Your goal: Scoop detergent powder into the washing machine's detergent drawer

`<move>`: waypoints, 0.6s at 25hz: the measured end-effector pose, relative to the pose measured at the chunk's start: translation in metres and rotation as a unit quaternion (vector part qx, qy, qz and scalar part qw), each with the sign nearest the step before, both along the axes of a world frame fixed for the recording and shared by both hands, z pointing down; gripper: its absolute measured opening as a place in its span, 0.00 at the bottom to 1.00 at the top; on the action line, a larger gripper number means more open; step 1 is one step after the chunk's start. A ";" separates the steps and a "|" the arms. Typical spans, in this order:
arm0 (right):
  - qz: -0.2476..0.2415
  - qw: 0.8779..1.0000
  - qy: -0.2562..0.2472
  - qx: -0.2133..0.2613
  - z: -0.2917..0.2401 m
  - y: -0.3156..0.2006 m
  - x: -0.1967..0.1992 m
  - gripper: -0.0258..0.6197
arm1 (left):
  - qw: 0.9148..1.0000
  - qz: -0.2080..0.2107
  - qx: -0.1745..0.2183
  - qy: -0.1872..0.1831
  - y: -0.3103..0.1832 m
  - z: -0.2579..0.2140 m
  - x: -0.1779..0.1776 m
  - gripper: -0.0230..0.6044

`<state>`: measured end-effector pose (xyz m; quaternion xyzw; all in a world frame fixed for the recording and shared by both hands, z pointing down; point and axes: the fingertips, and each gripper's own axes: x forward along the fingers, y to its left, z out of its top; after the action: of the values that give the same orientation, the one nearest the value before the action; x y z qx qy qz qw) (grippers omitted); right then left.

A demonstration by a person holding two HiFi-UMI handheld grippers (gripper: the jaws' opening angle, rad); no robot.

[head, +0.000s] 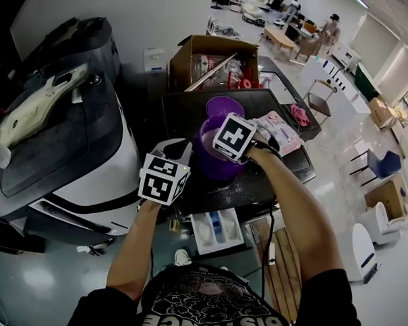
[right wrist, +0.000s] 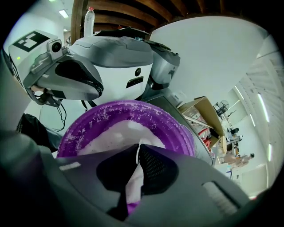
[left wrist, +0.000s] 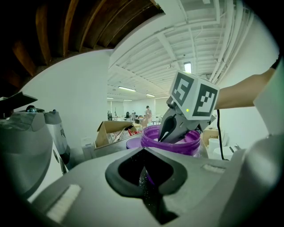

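A purple tub [head: 211, 162] of white detergent powder [right wrist: 120, 133] stands on a dark table [head: 259, 183]. Over its open top, my right gripper [head: 219, 134] is shut on a thin white scoop handle [right wrist: 132, 177], its jaws angled down toward the powder. My left gripper [head: 183, 150] is at the tub's left wall, jaws shut, with a sliver of purple tub wall [left wrist: 149, 177] between the pads. The white detergent drawer [head: 217, 229] lies below the table's front edge. The white and dark washing machine [head: 68, 151] stands to the left.
An open cardboard box [head: 213, 57] full of items sits behind the tub. A pink pack [head: 280, 132] lies on the table's right side. A wooden plank [head: 286, 263] lies on the floor by my right arm. Chairs and desks stand far right.
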<state>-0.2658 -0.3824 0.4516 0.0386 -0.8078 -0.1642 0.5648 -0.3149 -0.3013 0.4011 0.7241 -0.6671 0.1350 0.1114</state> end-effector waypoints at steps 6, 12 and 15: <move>0.003 1.000 0.004 -0.020 0.003 0.007 0.001 0.09 | 1.000 -0.001 0.000 -0.001 0.003 0.000 0.002 0.04; 0.003 0.999 0.012 -0.036 0.006 0.011 0.002 0.09 | 1.000 -0.001 0.001 -0.002 0.007 -0.002 0.003 0.04; 0.005 0.999 0.016 -0.043 0.007 0.013 0.002 0.09 | 1.000 -0.002 0.002 -0.003 0.009 -0.003 0.003 0.04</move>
<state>-0.2639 -0.3695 0.4585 0.0155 -0.8046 -0.1271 0.5799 -0.3118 -0.2925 0.3985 0.7224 -0.6693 0.1356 0.1087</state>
